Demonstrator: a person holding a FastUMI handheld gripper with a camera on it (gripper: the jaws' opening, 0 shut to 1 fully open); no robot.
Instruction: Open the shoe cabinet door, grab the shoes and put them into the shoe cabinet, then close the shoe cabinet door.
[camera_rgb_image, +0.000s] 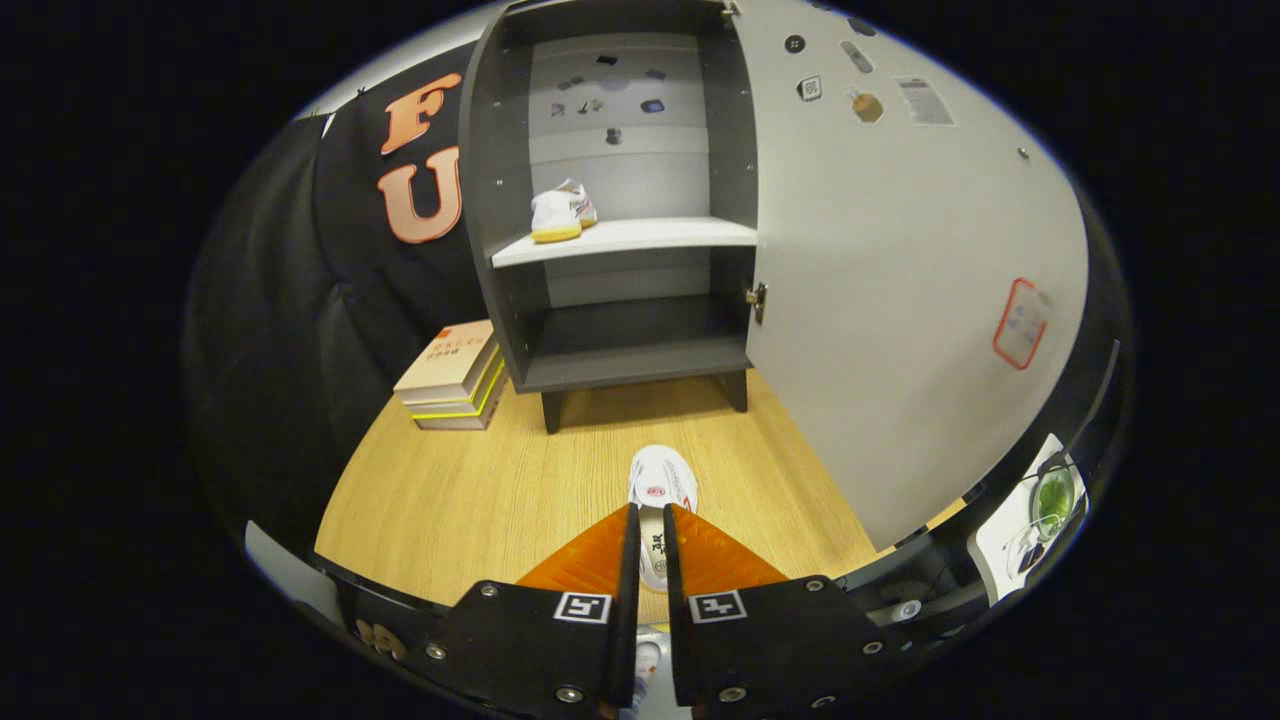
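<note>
My gripper (651, 512) is shut on a white shoe (662, 478), whose toe sticks out just ahead of the fingertips over the wooden table (450, 490). Beyond it stands the grey shoe cabinet (625, 365), its door (900, 300) swung wide open to the right. A second white shoe with a yellow sole (560, 213) rests on the left part of the cabinet's middle shelf (650, 236). The lower compartment is dark and holds nothing I can see.
A stack of books (452, 378) lies on the table just left of the cabinet. The open door stands along the right side of the table. Black booth cloth hangs behind and to the left.
</note>
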